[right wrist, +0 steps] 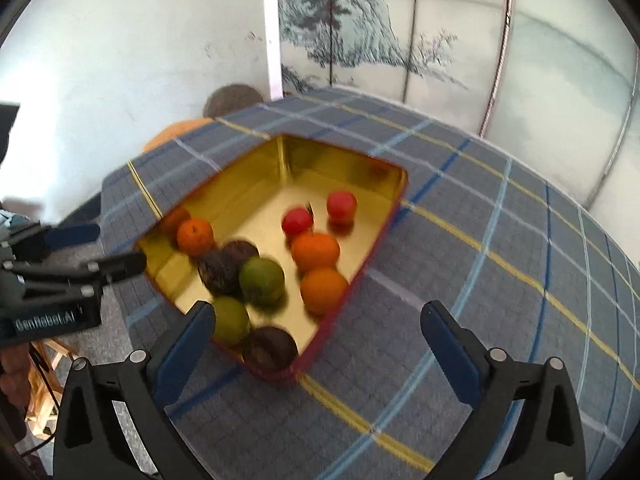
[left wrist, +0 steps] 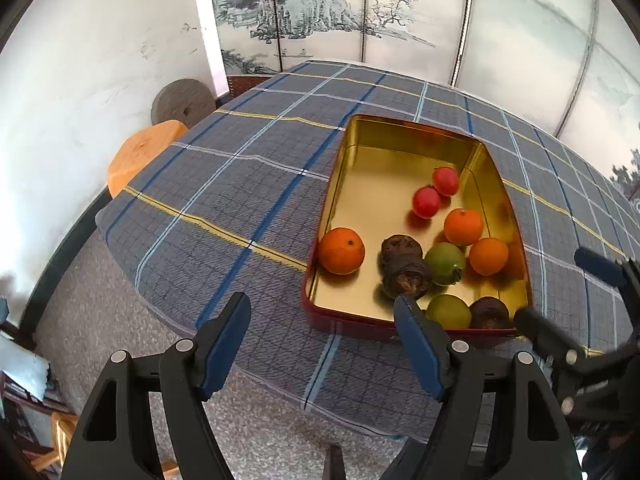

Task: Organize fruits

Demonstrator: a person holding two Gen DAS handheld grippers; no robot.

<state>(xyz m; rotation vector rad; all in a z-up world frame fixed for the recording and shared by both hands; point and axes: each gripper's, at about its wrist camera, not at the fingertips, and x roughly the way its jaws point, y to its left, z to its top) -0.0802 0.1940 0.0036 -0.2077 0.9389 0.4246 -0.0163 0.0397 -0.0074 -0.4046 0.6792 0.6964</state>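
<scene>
**A:** All the fruit sits inside the gold tin [left wrist: 404,136]: oranges [left wrist: 341,250], green ones [left wrist: 445,263], then red [left wrist: 425,201].

**B:** Yep. Left gripper [left wrist: 322,346] and right gripper [right wrist: 318,338] hover at the tin's near edge, jaws wide, holding nothing. Best to grab just one, from above.

Fruits in a tin [left wrist: 400,128] on a table [left wrist: 240,200]
The tin sits near the table's front edge; a lone fruit [left wrist: 341,250] lies at its left wall, the others [left wrist: 464,226] cluster right, a stool [left wrist: 140,156] stands left of the table
</scene>
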